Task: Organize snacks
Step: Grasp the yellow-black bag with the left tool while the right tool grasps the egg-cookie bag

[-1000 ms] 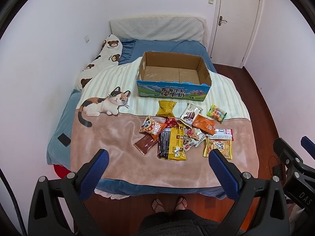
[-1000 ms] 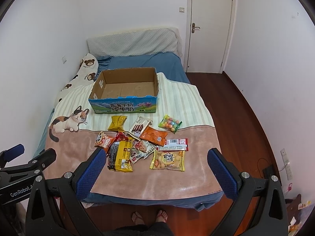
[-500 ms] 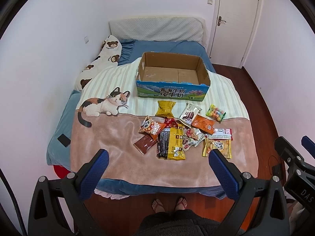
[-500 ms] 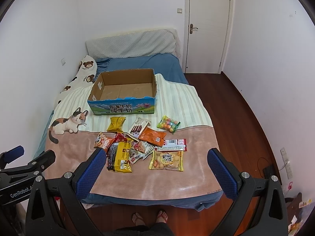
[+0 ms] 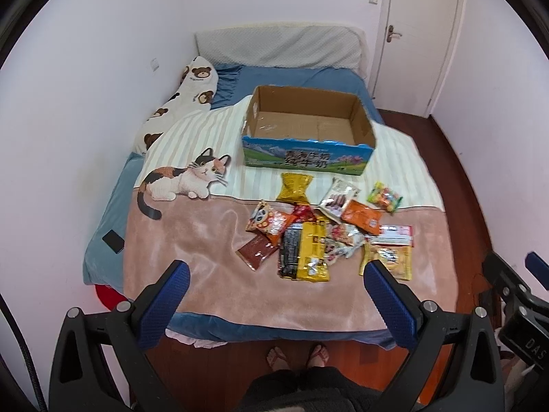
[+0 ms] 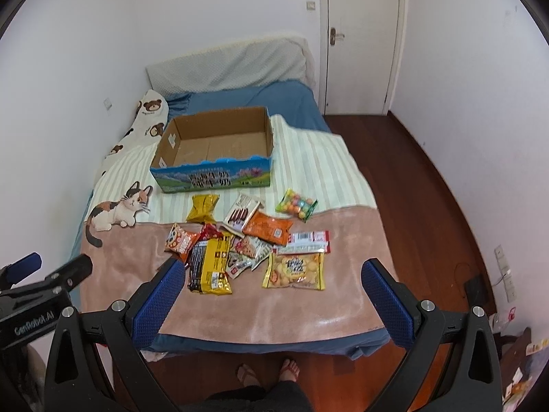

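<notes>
Several snack packets lie in a loose pile on the bed: a large yellow-and-black bag (image 5: pixel 303 254) (image 6: pixel 210 266), an orange packet (image 5: pixel 362 216) (image 6: pixel 269 230), a gold pouch (image 5: pixel 294 188) (image 6: pixel 203 207), a bag of coloured balls (image 5: pixel 384 196) (image 6: pixel 296 205) and a yellow biscuit bag (image 6: pixel 294 270). An open, empty cardboard box (image 5: pixel 308 125) (image 6: pixel 214 152) stands behind them. My left gripper (image 5: pixel 274 297) and right gripper (image 6: pixel 271 300) are both open and empty, held above the bed's foot edge, short of the pile.
A cat-print blanket (image 5: pixel 185 178) covers the bed. A bear-print pillow (image 5: pixel 192 92) lies along the left wall. A dark phone (image 5: pixel 113 240) lies at the bed's left edge. A closed door (image 6: pixel 360 34) and wooden floor (image 6: pixel 411 171) are at right. The person's feet (image 6: pixel 267 372) are below.
Both grippers have drifted slightly closer to the bed, with the right view shifting a little. Nothing on the bed has moved. Both stay open.
</notes>
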Tool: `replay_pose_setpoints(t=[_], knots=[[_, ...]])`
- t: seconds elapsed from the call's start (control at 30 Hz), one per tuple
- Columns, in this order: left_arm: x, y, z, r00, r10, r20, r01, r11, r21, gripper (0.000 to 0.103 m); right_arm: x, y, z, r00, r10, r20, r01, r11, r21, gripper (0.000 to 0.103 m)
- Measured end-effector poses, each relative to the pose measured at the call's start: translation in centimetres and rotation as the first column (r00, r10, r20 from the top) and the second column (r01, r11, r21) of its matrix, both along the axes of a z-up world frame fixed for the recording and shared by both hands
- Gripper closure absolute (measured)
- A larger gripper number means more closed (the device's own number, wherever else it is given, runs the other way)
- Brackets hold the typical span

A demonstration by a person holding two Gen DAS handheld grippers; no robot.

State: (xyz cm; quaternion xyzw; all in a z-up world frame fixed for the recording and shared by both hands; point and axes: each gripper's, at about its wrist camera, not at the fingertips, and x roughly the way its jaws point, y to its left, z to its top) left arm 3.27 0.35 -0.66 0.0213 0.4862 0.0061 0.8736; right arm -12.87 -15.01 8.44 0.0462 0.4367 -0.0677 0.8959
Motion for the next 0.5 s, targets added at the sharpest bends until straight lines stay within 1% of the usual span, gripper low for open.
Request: replay_pose_setpoints(t=[0.07, 0.1, 0.13, 0.2, 0.23, 0.3, 0.33, 0.37, 0.4, 0.43, 0.5], knots=[[0.8, 0.3, -1.2, 1.0, 0.012, -0.007, -0.012, 1.0, 0.006, 0.0, 0.9, -0.6, -1.5, 0.999, -0.006, -0.04, 0.007, 1.0, 0.022, 0.0], [1.3, 0.6, -2.1, 1.0, 0.022, -0.019, -0.022, 1.0, 0.021, 0.0, 1.5, -1.0, -2.5, 0.998, -0.009, -0.063, 0.011, 0.999, 0.036, 0.0], [2.5, 0.8, -3.4, 0.998, 0.03, -0.046, -0.028, 0.999, 0.04, 0.0, 2.2, -1.4, -3.7, 0.996, -0.013, -0.093, 0.017, 0.999, 0.045, 0.0], [3.6, 1.1, -5.3, 0.997, 0.041, -0.066, -0.037, 0.997, 0.063, 0.0, 3.4, -2.2, -5.9, 0.99, -0.017, -0.137, 0.028, 0.996, 0.081, 0.0], [4.9, 1.4, -7.0, 0.993, 0.05, -0.107, -0.04, 0.995, 0.094, 0.0, 4.1, -2.7, -7.2, 0.987, -0.022, -0.161, 0.038, 0.995, 0.093, 0.0], [6.2, 1.9, -9.2, 0.988, 0.049, -0.147, -0.034, 0.994, 0.102, 0.0, 5.6, -3.5, -10.0, 0.976, -0.025, -0.216, 0.055, 0.989, 0.135, 0.0], [7.2, 2.2, -10.7, 0.982, 0.063, -0.181, -0.04, 0.991, 0.127, 0.0, 6.3, -4.0, -11.3, 0.971, -0.022, -0.237, 0.06, 0.986, 0.157, 0.0], [8.0, 2.5, -12.2, 0.974, 0.062, -0.219, -0.034, 0.991, 0.127, 0.0, 7.3, -4.3, -13.0, 0.962, -0.025, -0.272, 0.077, 0.981, 0.18, 0.0], [8.4, 2.7, -13.2, 0.97, 0.065, -0.235, -0.036, 0.991, 0.125, 0.0, 8.0, -4.6, -14.3, 0.958, -0.024, -0.287, 0.083, 0.977, 0.194, 0.0], [9.3, 3.2, -14.7, 0.962, 0.088, -0.26, -0.052, 0.988, 0.142, 0.0, 8.9, -4.8, -15.7, 0.952, -0.017, -0.305, 0.084, 0.974, 0.209, 0.0], [10.2, 3.4, -17.0, 0.95, 0.078, -0.301, -0.036, 0.989, 0.142, 0.0, 10.6, -4.8, -18.5, 0.936, -0.011, -0.351, 0.097, 0.969, 0.227, 0.0]])
